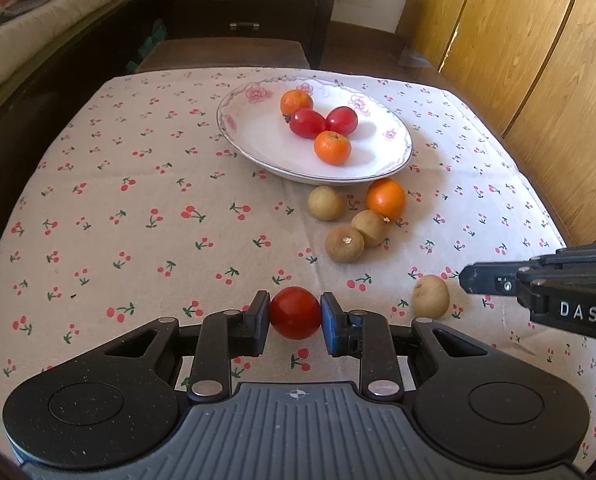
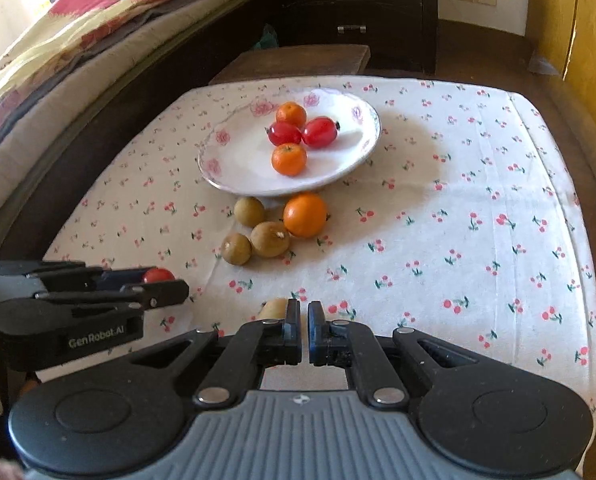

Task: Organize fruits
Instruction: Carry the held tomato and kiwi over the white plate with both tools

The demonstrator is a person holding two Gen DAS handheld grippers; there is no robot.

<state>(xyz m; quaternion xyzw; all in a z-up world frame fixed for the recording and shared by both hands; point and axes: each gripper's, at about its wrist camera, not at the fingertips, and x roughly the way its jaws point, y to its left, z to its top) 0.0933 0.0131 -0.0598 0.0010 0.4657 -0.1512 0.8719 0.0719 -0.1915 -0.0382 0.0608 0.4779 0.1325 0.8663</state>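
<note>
Clamping the red tomato (image 1: 295, 313) in my left hand-held gripper (image 1: 295, 322), right hand-held gripper (image 2: 304, 330) pinched together empty, I risk bruising or dropping it short of the plate (image 1: 258, 140).

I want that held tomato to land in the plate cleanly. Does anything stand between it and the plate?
Nothing visible does. The left gripper holds the tomato over bare cloth; the plate lies straight ahead, and the brown fruits sit right of that line.
</note>
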